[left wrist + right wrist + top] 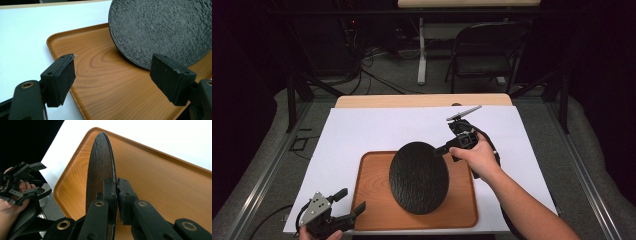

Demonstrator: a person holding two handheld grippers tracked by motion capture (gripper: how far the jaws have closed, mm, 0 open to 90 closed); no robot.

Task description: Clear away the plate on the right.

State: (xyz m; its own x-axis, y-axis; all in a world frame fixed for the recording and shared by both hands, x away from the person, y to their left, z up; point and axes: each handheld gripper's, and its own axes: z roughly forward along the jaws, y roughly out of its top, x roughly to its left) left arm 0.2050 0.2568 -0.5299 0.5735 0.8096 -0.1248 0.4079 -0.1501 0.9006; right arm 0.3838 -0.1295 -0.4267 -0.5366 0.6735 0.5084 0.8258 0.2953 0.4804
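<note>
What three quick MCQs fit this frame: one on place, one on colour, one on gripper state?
1. Where is the black plate?
A. flat on the white sheet
B. over the tray, tilted
C. on the chair

2. What colour is the tray?
A. blue
B. white
C. wood brown

3. How do the grippers stand?
A. right shut on the plate, left open
B. both open
C. left shut on the tray, right open

Key: 1 B, the high view shows the plate tilted above the tray. 2 C, wood grain shows in the left gripper view. 3 A, the right gripper pinches the plate's rim, while the left gripper has its jaws wide apart with nothing between them.
</note>
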